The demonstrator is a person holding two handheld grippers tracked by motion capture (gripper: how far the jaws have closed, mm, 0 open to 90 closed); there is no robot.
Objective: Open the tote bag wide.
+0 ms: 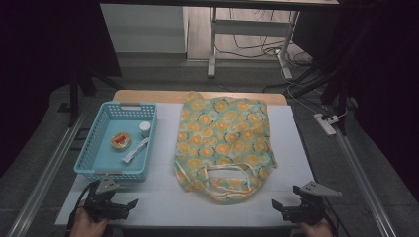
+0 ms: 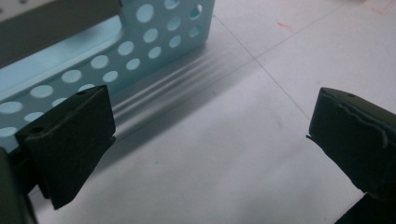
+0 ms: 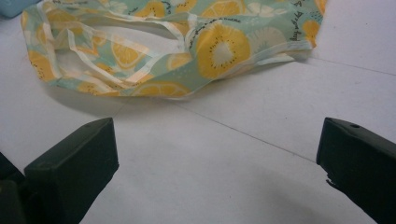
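High view first: a white table (image 1: 163, 197) carries a light blue perforated plastic basket (image 1: 94, 158) at the left and a flat green cloth bag printed with orange slices (image 1: 222, 133) in the middle, its pale handles and open mouth turned toward the near edge. Inside the basket lie a small white round jar (image 1: 145, 128), a round yellow and red tin (image 1: 121, 140) and a white tube (image 1: 135, 150); these contents are visible from above alone. At the bottom corners a hand grips each tool: the left gripper (image 1: 132, 203) sits low at the near edge just in front of the basket, the right gripper (image 1: 274, 205) low at the near edge to the right of the bag's mouth, both pointing inward toward each other and well apart from the bag. Left gripper view: its two black jaws stand wide apart with bare white tabletop between them, and the basket's holed wall (image 2: 140, 51) rises just beyond the left jaw, not touching it. Right gripper view: the jaws are likewise spread wide over empty table, nothing between them, and the bag (image 3: 219, 46) lies ahead, near but clear of both, with its looped handles (image 3: 116, 51) and printed lettering showing up close.
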